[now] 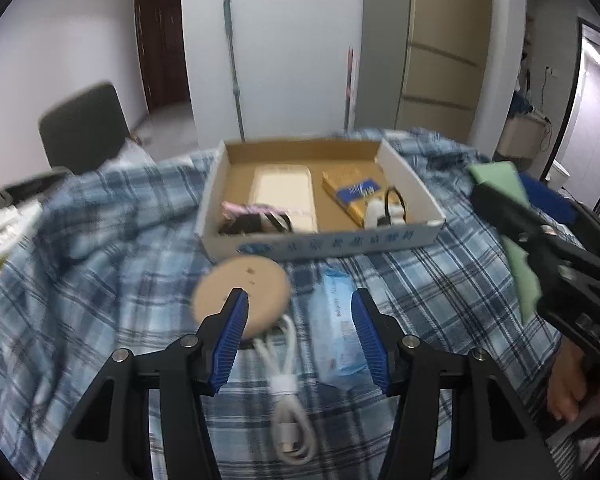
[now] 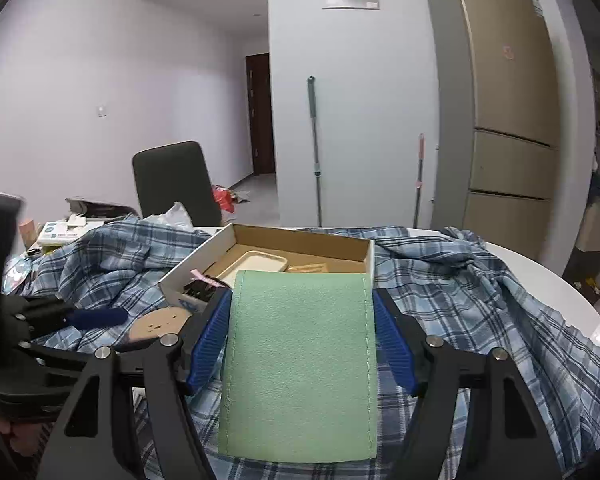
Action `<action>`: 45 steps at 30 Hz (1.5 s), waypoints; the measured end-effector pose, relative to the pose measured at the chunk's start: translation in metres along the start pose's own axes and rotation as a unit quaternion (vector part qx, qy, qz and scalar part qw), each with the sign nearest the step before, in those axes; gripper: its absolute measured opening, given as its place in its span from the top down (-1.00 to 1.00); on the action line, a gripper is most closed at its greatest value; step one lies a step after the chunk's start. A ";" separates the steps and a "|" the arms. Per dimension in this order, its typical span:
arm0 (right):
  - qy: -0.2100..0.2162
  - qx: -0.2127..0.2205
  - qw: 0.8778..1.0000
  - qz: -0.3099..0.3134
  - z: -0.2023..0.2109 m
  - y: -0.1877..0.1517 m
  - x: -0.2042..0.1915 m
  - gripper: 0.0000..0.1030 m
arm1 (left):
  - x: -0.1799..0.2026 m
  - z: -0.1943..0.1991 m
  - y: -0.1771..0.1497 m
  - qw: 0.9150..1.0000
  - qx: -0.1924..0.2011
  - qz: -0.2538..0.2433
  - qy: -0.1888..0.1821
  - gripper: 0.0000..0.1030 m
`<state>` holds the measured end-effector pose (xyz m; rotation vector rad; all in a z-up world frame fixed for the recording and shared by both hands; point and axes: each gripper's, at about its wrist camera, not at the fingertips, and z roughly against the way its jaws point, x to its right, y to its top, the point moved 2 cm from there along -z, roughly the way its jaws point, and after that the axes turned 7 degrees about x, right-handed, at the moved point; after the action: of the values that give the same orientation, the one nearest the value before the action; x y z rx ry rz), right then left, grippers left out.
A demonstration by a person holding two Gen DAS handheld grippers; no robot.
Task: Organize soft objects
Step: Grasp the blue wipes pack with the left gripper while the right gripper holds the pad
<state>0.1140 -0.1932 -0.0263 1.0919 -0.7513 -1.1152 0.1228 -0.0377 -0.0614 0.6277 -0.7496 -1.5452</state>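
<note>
My right gripper (image 2: 300, 300) is shut on a green soft pouch (image 2: 300, 364) and holds it above the plaid cloth (image 2: 480, 300), just in front of the cardboard box (image 2: 300, 240). The pouch also shows in the left wrist view (image 1: 516, 248), at the right, in the right gripper (image 1: 500, 196). My left gripper (image 1: 298, 300) is open and empty above the cloth (image 1: 100, 280). Below it lie a round tan disc (image 1: 256, 276), a white coiled cable (image 1: 284, 396) and a blue tissue pack (image 1: 336, 320). The box (image 1: 412, 184) holds a cream case (image 1: 284, 188), a yellow packet (image 1: 352, 196) and small items.
A dark chair (image 1: 84, 128) stands at the far left, with clutter (image 1: 4, 220) on the table's left side. The white round table edge (image 2: 560, 292) shows at right. A fridge (image 2: 500, 120) and mop handles (image 2: 314, 152) stand against the back wall.
</note>
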 end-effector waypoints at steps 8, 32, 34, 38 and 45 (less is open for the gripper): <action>-0.026 -0.025 0.999 0.014 -0.010 -0.006 0.002 -0.34 | 0.010 -0.034 -0.004 0.999 -0.035 0.006 -0.018 -0.03; -0.031 -0.040 0.998 0.024 -0.015 -0.011 -0.002 -0.34 | 0.017 -0.045 -0.017 0.997 -0.059 0.003 -0.050 0.52; -0.032 -0.037 0.999 0.022 -0.014 -0.011 -0.002 -0.34 | 0.017 -0.036 -0.014 0.998 -0.036 0.001 -0.052 0.53; -0.034 -0.031 0.999 0.019 -0.012 -0.010 0.000 -0.34 | 0.019 -0.008 -0.009 0.998 0.036 -0.009 -0.056 0.55; -0.034 -0.005 0.999 0.018 -0.004 -0.005 -0.001 -0.34 | 0.019 0.043 0.001 0.981 0.188 -0.013 -0.055 0.55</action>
<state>0.1153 -0.1913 -0.0320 1.0311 -0.8154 -1.1293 0.0890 -0.0526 -0.0325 0.8356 -1.1360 -1.4811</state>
